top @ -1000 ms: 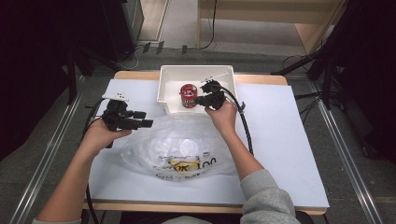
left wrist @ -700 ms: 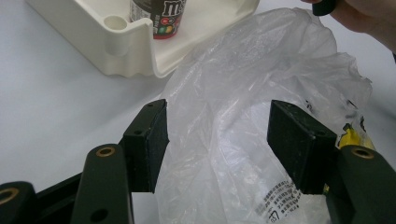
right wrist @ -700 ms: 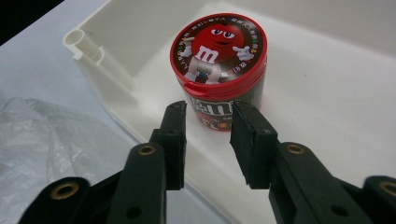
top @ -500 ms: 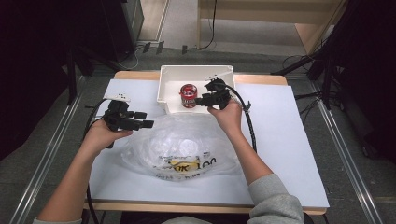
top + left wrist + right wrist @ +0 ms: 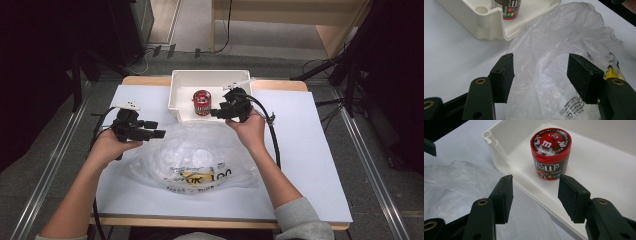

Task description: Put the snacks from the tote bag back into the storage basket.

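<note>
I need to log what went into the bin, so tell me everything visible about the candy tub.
The candy tub is a small round container, dark brown with a red lid and red base rim, looking like plastic. The lid shows a red cartoon candy character; the side carries white lettering. It stands upright, closed, on the floor of the white bin, near the bin's front wall. Nothing else touches it.

Premises are presenting as a lab or test room, not a home. A table (image 5: 320,165) under a white sheet is standing on a grey floor (image 5: 45,165) between metal rails (image 5: 367,150). Cables (image 5: 165,50) are trailing behind it, and black stands (image 5: 350,75) are flanking it beside plain wooden furniture (image 5: 280,12).
</note>
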{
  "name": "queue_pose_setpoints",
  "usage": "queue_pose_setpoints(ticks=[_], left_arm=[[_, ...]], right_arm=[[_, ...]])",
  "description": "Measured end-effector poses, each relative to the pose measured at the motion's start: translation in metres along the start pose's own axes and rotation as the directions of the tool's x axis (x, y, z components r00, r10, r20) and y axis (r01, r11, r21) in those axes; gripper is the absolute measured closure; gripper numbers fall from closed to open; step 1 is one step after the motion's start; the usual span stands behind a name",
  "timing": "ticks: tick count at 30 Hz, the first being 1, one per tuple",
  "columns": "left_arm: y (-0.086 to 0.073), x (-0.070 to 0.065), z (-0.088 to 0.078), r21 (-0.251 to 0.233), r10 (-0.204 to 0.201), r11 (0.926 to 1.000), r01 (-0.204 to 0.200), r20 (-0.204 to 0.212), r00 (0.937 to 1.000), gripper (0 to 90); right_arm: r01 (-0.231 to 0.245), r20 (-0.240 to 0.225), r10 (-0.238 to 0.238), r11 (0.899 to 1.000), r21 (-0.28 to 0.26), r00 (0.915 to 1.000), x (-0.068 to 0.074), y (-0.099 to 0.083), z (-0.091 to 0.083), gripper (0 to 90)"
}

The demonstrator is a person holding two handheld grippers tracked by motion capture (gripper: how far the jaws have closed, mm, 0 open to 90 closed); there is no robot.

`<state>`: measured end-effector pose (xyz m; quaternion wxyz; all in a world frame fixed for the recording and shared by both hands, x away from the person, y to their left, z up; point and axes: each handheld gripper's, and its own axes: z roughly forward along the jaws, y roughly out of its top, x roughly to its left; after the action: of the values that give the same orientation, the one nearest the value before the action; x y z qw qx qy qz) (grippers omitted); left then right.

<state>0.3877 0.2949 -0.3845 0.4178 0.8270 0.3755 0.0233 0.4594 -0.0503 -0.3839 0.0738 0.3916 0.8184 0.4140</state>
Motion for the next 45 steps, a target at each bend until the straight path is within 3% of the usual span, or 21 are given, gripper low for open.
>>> queue_pose_setpoints(ticks=[7, 11, 26, 37, 45], left_arm=[[-0.001, -0.003, 0.003, 0.002, 0.011, 0.9999, -0.011, 0.003, 0.9999, 39.5], [0.0, -0.004, 0.003, -0.003, 0.016, 0.9999, -0.016, -0.004, 0.9999, 39.5], [-0.002, -0.013, 0.002, 0.006, 0.036, 0.9993, -0.036, -0.003, 0.9993, 39.5], [-0.013, -0.015, 0.001, 0.031, 0.045, 0.9985, -0.045, -0.014, 0.9989, 39.5], [-0.02, -0.015, -0.003, 0.026, 0.042, 0.9988, -0.041, -0.029, 0.9987, 39.2]], right_arm=[[0.005, -0.034, -0.005, 1.0, 0.01, 0.9994, 0.005, -0.006, -0.015, 45.3], [0.014, -0.047, -0.014, 1.0, -0.011, 0.9988, 0.008, -0.012, -0.023, 45.6], [0.048, -0.037, -0.049, 0.999, -0.022, 0.9981, 0.014, -0.034, -0.04, 46.0], [0.058, -0.037, -0.059, 0.998, -0.009, 0.9976, 0.017, -0.053, -0.051, 44.3], [0.06, -0.036, -0.061, 0.998, -0.031, 0.9975, 0.013, -0.069, -0.062, 42.4]])
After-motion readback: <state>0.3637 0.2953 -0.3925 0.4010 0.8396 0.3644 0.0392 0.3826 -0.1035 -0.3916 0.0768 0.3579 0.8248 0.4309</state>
